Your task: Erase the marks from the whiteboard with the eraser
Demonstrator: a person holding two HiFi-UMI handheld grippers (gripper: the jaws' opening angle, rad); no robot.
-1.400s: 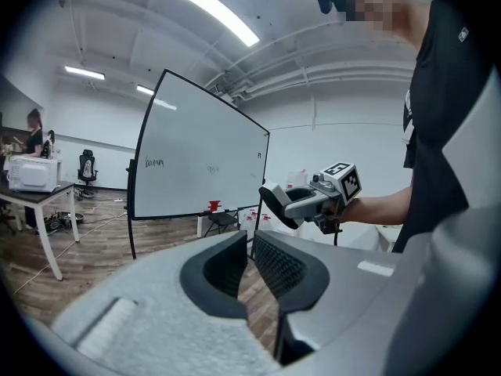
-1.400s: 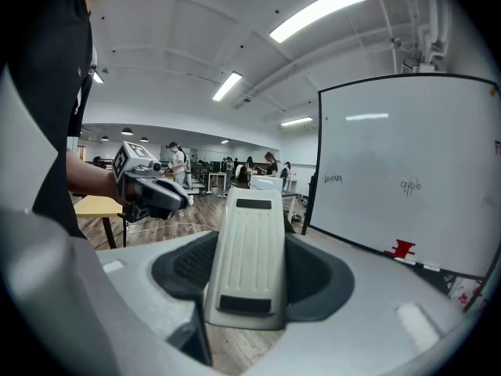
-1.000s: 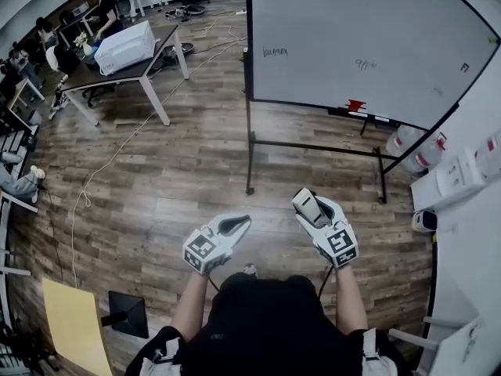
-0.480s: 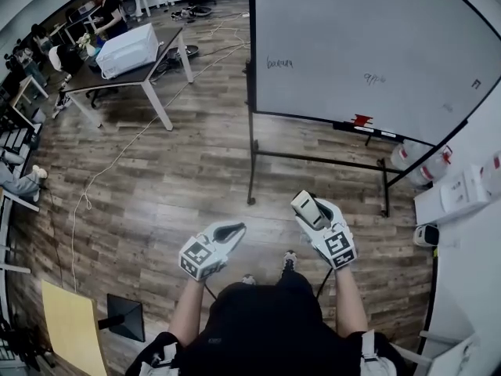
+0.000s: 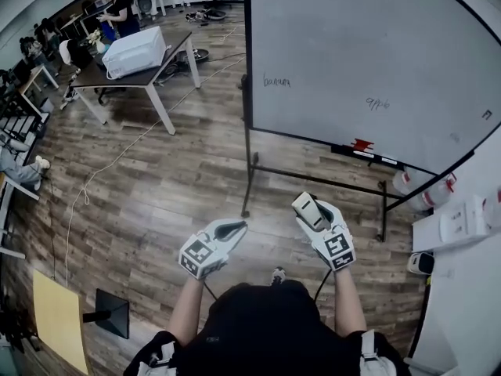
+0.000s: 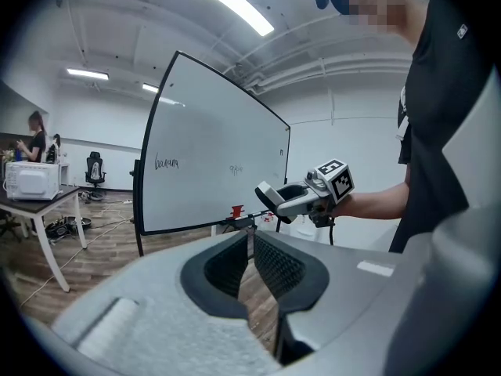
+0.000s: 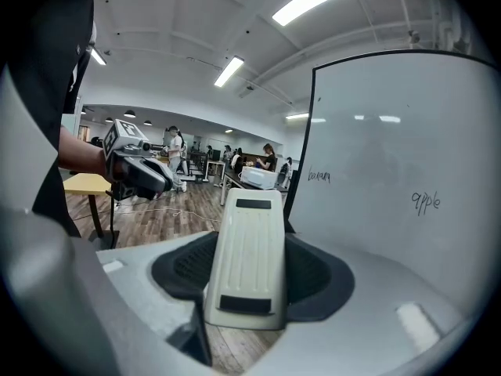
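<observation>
Two hand-held grippers, forearms out ahead of the torso, both pointing toward the board.

- Right gripper (image 5: 307,204): jaws clamped on a cream oblong plastic eraser (image 7: 249,253), well apart from the board.
- Left gripper (image 5: 235,225): jaws drawn together, nothing between them.
- Brown wood-plank floor (image 5: 172,178): open between the grippers and the stand.
- Large white whiteboard (image 5: 368,45): on a black tubular stand (image 5: 248,163), whose low crossbar lies ahead of the grippers.
- Two handwritten marks (image 5: 276,81), well apart.
- Small red object (image 5: 359,145): on the board's ledge.
- Dark-topped table (image 5: 149,73): far left, carrying a white box (image 5: 135,51).
- White counter (image 5: 462,225): closes the right side.
</observation>
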